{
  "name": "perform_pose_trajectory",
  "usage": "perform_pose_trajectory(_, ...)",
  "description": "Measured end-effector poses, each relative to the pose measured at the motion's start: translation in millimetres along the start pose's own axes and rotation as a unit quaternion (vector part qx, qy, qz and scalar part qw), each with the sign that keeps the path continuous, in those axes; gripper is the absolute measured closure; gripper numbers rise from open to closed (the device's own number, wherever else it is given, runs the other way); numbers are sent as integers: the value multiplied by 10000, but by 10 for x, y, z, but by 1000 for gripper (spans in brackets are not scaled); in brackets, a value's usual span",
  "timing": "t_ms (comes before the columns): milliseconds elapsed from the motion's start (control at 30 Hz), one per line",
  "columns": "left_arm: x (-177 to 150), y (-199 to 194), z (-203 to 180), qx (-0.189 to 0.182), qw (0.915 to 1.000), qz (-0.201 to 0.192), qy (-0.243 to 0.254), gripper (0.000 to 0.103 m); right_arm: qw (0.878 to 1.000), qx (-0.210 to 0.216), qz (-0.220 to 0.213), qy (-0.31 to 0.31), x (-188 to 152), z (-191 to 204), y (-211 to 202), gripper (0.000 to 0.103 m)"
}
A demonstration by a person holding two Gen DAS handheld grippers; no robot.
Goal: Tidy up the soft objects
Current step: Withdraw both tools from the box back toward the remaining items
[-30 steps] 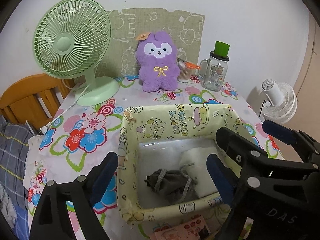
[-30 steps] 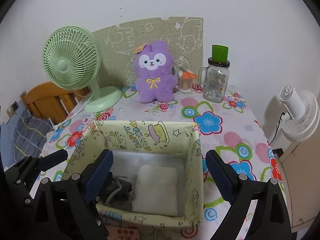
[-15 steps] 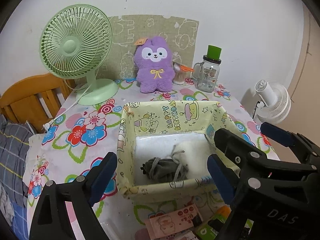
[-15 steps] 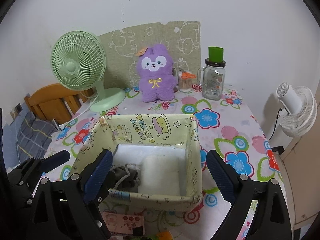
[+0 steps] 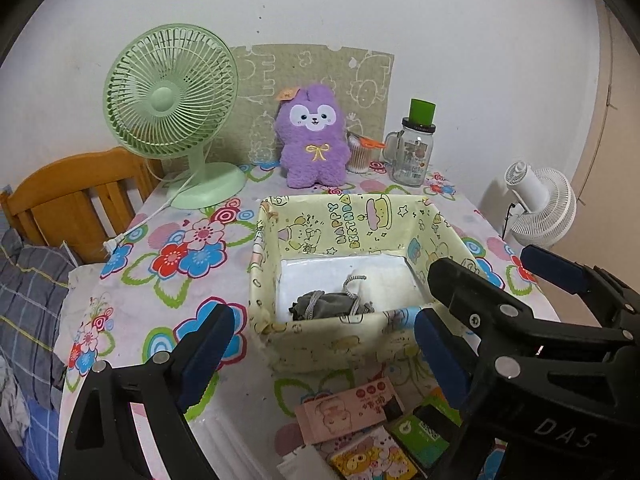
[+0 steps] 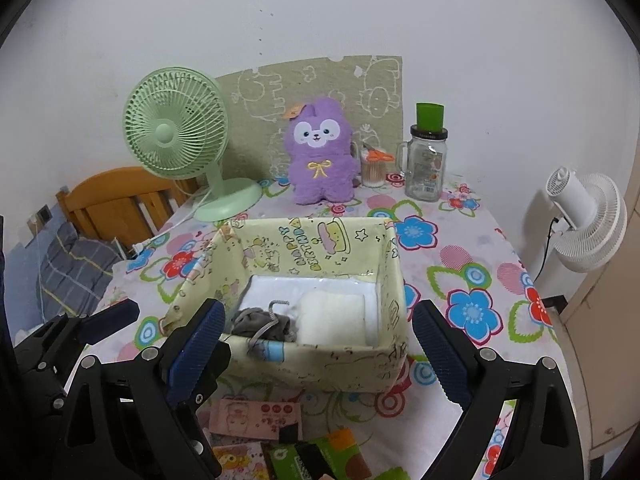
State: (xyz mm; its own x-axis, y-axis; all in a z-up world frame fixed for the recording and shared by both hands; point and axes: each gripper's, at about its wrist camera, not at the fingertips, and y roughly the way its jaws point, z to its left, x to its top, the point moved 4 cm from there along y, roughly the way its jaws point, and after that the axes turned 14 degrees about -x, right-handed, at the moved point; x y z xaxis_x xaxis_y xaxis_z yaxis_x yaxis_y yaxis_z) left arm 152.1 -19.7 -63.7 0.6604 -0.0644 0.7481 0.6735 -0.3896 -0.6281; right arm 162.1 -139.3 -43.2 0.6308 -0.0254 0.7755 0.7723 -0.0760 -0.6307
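Note:
A pale yellow cartoon-print fabric box [image 5: 360,220] [image 6: 304,364] stands on the flowered table. Inside it lie a grey drawstring pouch [image 5: 326,306] [image 6: 262,324] and a folded white cloth [image 6: 332,316] [image 5: 384,292]. A purple plush toy [image 5: 312,138] [image 6: 320,152] sits upright at the back against the wall. My left gripper [image 5: 324,354] hangs open in front of the box with nothing between its fingers. My right gripper [image 6: 316,348] is open too, empty, its fingers either side of the box's near wall; it also shows in the left wrist view [image 5: 504,280].
A green desk fan [image 5: 172,100] [image 6: 180,136] stands back left, a glass jar mug with green lid [image 5: 412,148] [image 6: 426,160] and a cotton swab cup [image 6: 374,168] back right. Small packets and cards [image 5: 360,412] [image 6: 256,420] lie near the table's front edge. A wooden chair [image 5: 72,196] and white fan [image 6: 584,224] flank the table.
Both grippers have pulled back from the box, which now looks smaller and farther off. Packets at the table's front edge have come into view. Jaws stay open.

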Motion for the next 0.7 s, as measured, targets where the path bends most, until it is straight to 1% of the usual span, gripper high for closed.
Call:
perform_pose_trajectory(400, -122, -168, -113, 12, 9998, -164, 68, 10, 9998, -56, -207, 1, -112, -50, -237, 7)
perform_pose_trajectory(567, -196, -213, -147, -127, 9997, -221, 24, 10, 9997, 32, -220, 91, -196, -84, -310, 7)
perform_pose_trajectory(700, -262, -238, -187, -107, 9997, -223, 22, 10, 9996, 132, -159, 178, -271, -109, -332, 7)
